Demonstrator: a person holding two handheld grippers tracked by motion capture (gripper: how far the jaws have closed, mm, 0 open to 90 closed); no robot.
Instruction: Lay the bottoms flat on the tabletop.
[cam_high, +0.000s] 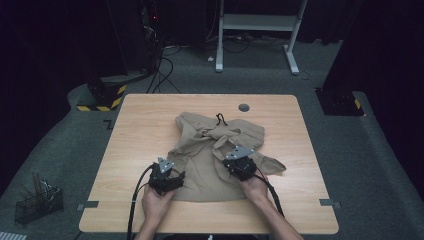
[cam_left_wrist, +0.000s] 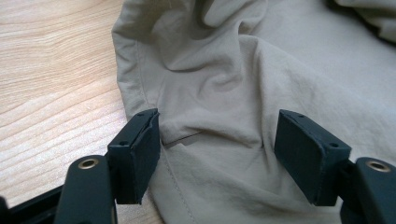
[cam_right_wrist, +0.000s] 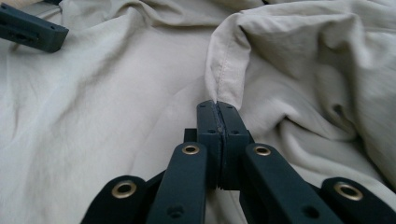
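While two grippers work, one garment (cam_high: 215, 150) lies.

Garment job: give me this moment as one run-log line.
left gripper: open over garment | right gripper: shut on garment fold | garment: crumpled on table

Garment (cam_left_wrist: 243, 84): matt beige woven cloth, creased, between matt black plastic jaws; table (cam_left_wrist: 51, 70): smooth pale wood

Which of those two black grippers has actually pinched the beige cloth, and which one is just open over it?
The right gripper has: its jaws are shut on a hemmed fold of the beige cloth. The left gripper stands wide open, cloth lying loose between its jaws.
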